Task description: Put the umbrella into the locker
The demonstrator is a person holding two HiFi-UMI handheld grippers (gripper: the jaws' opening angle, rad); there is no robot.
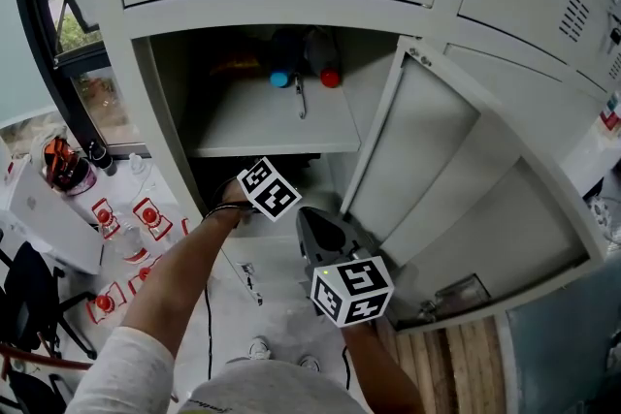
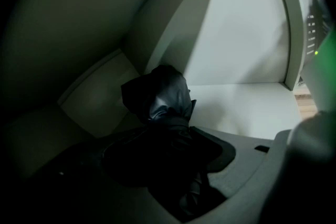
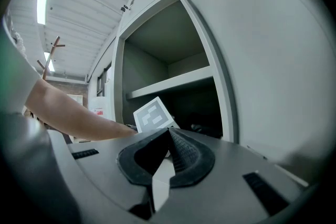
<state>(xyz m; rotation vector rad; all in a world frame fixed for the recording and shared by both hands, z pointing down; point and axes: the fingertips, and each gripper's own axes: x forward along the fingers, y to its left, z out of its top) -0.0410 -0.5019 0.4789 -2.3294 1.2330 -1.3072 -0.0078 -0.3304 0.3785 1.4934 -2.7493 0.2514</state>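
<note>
The left claw (image 2: 168, 140) pinches the umbrella (image 2: 160, 94), aimed lengthwise at the locker's (image 1: 170, 102) inner corner. Open floor lies rightward. The right claw (image 3: 168, 131) is pressed together.

No legible text, label, brand or number on anything.

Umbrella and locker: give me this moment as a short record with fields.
locker: door swung wide open
shelf: blue-capped thing and red-capped thing at the back
umbrella: black, folded, in the compartment under the shelf
left gripper: shut on umbrella, reaching inside
right gripper: shut, empty, outside the locker
status: umbrella not yet let go
</note>
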